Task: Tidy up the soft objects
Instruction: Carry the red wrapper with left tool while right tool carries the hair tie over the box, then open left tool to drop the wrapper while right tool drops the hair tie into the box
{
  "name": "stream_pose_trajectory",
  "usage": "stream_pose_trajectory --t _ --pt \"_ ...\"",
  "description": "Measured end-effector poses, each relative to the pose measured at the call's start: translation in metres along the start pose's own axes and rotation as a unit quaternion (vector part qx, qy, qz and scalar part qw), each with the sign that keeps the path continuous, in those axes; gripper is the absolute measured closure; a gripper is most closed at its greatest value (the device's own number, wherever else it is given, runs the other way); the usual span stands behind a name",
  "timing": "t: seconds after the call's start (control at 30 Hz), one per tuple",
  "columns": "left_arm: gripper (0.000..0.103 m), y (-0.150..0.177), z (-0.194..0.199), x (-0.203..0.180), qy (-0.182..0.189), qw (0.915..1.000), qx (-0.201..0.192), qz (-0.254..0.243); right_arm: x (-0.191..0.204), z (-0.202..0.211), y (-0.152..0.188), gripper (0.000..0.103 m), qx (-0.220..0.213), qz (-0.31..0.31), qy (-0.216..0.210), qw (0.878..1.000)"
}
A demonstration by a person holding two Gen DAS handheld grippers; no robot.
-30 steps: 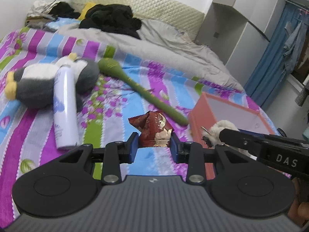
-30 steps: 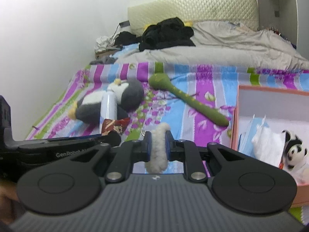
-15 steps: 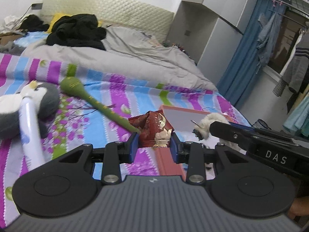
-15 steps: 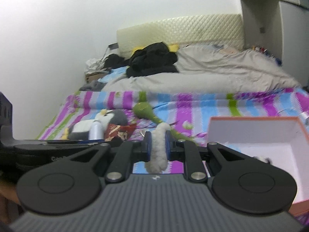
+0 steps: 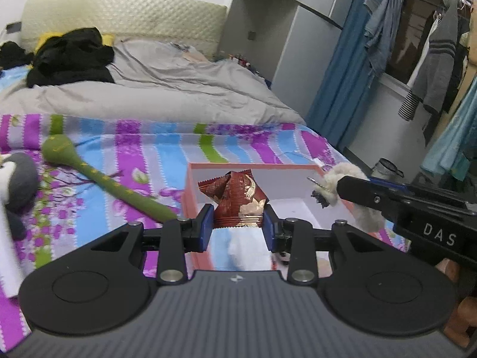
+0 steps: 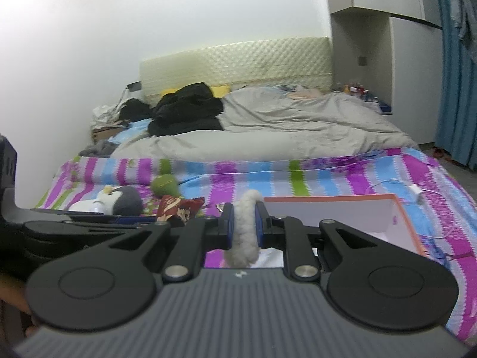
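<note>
Red foil snack packet point(image 5: 237, 200) sits pinched between the pads of the left gripper point(image 5: 238, 228), just above the orange box point(image 5: 190, 197) ahead of it. Beside it, the right gripper point(image 6: 244, 226) is clamped nearly closed on a white fluffy toy point(image 6: 243, 238), box just ahead to its right.

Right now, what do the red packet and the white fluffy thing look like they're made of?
Red packet: glossy plastic or foil film, probably; it shines, creases sharply, and has crimped edges.
White fluffy thing: plush or fleece, likely; a matte, woolly nap squeezed between the pads.

White wall point(image 6: 149, 44), quilted cream headboard point(image 5: 119, 12), grey wardrobe point(image 5: 286, 44), blue curtain point(image 5: 337, 89), grey duvet point(image 6: 298, 125)
</note>
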State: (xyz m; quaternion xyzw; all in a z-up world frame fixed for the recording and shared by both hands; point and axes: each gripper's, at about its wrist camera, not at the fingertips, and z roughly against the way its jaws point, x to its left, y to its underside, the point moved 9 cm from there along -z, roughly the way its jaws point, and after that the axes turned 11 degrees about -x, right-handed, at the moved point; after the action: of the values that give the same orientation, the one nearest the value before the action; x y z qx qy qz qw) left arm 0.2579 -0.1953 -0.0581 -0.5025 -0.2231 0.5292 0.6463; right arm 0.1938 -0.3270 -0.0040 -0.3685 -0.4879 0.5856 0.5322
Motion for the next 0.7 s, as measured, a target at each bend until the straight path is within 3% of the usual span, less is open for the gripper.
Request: stream_pose_trajectory --t 0.2,0.4,0.7 --pt "0.063 0.002 -0.038 -0.032 0.030 0.9988 0.035 -0.016 -0.037 -0.007 0.003 0.085 0.022 -0.010 0.027 0.999" --pt "0.063 0.003 -0.079 -0.051 0.037 0.9951 0.076 -0.051 -0.069 -0.028 0.017 0.085 0.070 -0.018 0.051 0.996" --pt "0.063 0.018 -0.136 -0.054 0.030 0.9894 0.135 -0.043 -0.111 -0.058 0.053 0.085 0.149 -0.033 0.077 0.985"
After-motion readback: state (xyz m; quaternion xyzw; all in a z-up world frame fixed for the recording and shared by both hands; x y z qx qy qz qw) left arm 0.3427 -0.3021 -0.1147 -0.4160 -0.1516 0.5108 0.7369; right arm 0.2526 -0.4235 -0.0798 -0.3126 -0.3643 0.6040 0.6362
